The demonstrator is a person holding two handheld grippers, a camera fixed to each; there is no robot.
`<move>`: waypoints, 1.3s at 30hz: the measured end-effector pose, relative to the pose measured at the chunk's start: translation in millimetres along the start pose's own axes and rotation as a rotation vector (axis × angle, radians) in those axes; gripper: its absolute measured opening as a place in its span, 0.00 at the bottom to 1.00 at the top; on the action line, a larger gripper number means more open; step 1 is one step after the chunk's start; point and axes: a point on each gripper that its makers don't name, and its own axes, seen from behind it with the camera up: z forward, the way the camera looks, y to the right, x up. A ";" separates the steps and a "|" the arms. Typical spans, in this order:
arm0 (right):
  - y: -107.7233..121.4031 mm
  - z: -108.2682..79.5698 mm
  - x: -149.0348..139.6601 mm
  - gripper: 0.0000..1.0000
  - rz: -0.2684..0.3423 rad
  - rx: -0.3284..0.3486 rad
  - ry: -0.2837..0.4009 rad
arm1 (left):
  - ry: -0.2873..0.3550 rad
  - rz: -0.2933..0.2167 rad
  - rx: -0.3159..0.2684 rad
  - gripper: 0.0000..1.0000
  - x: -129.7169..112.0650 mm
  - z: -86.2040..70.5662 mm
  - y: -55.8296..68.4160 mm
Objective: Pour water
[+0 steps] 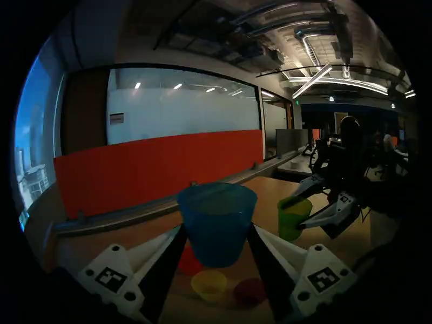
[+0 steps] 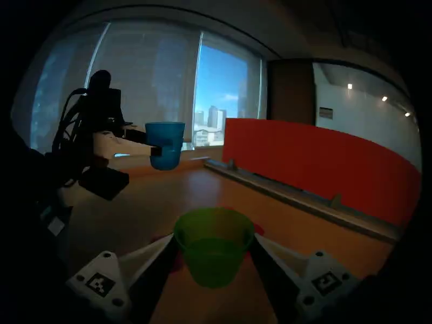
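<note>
My left tool [image 1: 216,237] clamps the blue cup [image 1: 217,216] mid-wall. My right tool [image 2: 214,256] clamps the green cup [image 2: 214,237], at three o'clock from the blue. Both look light, thin and squashable, so I would grip gently.

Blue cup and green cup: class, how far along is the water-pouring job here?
Done: both cups are gripped, the blue cup in the left tongs, the green cup in the right tongs. In hand: each is held upright, apart from the other. Left: bringing them together and tipping one; neither is tilted, so no pouring shows yet.
</note>
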 end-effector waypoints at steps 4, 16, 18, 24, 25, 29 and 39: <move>3.0 -6.7 -6.8 0.90 0.000 -0.011 -0.018 | -0.026 0.006 0.004 0.78 -13.1 -5.9 0.6; 5.8 -15.2 -21.3 0.90 0.010 -0.021 -0.054 | -0.110 0.003 0.018 0.78 -50.3 -18.4 -0.9; 5.4 -15.2 -24.0 0.90 0.013 -0.018 -0.060 | -0.129 0.005 0.019 0.78 -58.3 -19.9 -1.3; 3.9 -13.9 -36.6 0.90 0.013 -0.006 -0.096 | -0.204 0.012 0.023 0.78 -89.2 -24.5 -2.7; 3.3 -13.3 -38.5 0.90 0.013 -0.004 -0.102 | -0.216 0.013 0.024 0.78 -94.6 -25.4 -2.6; 1.0 -11.0 -44.0 0.90 0.014 0.005 -0.118 | -0.256 0.015 0.019 0.79 -113.1 -28.4 -1.0; -1.2 -5.4 -57.8 0.90 0.028 0.022 -0.156 | -0.354 0.022 -0.009 0.79 -155.1 -32.8 5.4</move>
